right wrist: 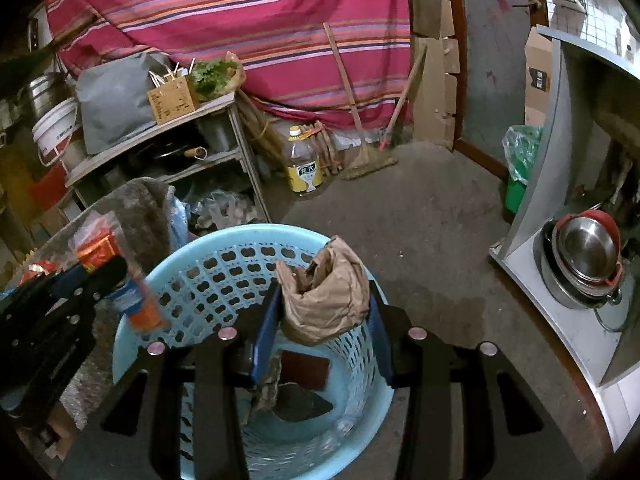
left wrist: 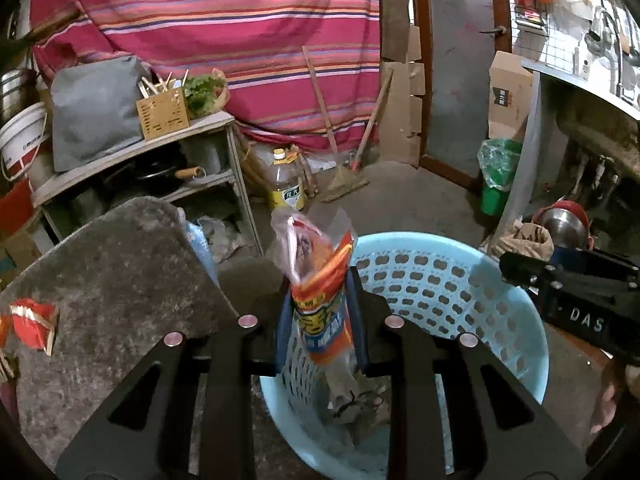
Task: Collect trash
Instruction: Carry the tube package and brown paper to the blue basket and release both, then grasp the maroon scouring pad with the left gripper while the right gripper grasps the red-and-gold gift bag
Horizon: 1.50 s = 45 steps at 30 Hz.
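What lies at the bottom of the blue basket is dim and hard to make out. Your left gripper pinches the orange snack wrapper above the basket's left rim; your right gripper clamps the crumpled brown paper bag over its opening.

Striped cloth hanging behind a shelf bearing a grey bag, chopstick box and greens. Oil bottle and brooms on the floor (brooms leaning against the cloth). Steel bowls stacked at right.
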### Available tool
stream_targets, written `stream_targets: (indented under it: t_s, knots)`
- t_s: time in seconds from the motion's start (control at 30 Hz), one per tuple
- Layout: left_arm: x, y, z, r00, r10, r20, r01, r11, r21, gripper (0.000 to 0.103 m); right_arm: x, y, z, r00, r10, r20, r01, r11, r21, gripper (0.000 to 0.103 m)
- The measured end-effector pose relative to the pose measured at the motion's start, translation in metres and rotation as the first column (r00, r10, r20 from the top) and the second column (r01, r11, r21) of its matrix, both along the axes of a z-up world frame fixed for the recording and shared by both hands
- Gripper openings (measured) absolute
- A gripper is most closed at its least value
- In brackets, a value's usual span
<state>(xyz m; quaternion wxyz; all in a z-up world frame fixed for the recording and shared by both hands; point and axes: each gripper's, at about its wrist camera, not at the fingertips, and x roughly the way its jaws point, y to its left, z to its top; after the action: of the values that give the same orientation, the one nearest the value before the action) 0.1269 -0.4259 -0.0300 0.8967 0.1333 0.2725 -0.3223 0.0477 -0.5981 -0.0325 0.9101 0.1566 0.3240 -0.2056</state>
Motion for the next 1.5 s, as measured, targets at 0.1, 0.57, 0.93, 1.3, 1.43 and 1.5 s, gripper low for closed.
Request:
stream_targets:
  t_s: [0.1, 0.57, 0.93, 1.3, 1.43, 1.5]
  knots:
    - [0.001, -0.003, 0.0, 1.0, -0.013, -0.004, 0.013, 1.0, 0.006, 0.025, 0.003, 0.005, 0.0, 1.0, 0.011, -0.006, -0.011, 1.0, -0.013, 0.042]
    - [0.002, 0.09, 0.014, 0.981, 0.144, 0.131, -0.15, 0.988, 0.041, 0.088, 0.028, 0.037, -0.004, 0.998, 0.057, -0.026, -0.057, 0.998, -0.014, 0.046]
    - [0.015, 0.216, 0.031, 0.94, 0.306, 0.15, -0.314, 0.949, 0.028, 0.097, 0.041, 0.076, 0.009, 0.999, 0.026, -0.038, -0.03, 0.994, -0.101, 0.086]
    - [0.064, 0.344, 0.008, 0.847, 0.526, 0.073, -0.53, 0.847, 0.041, 0.097, 0.093, 0.169, 0.015, 0.989, 0.146, -0.012, -0.146, 0.984, -0.098, 0.095]
    - [0.083, 0.379, -0.005, 0.816, 0.577, 0.032, -0.578, 0.814, 0.066, 0.097, 0.115, 0.202, 0.01, 0.982, 0.189, -0.017, -0.19, 0.978, -0.085, 0.095]
    - [0.092, 0.395, -0.015, 0.803, 0.596, -0.005, -0.593, 0.801, 0.083, 0.097, 0.125, 0.218, 0.007, 0.976, 0.215, -0.024, -0.217, 0.972, -0.086, 0.095]
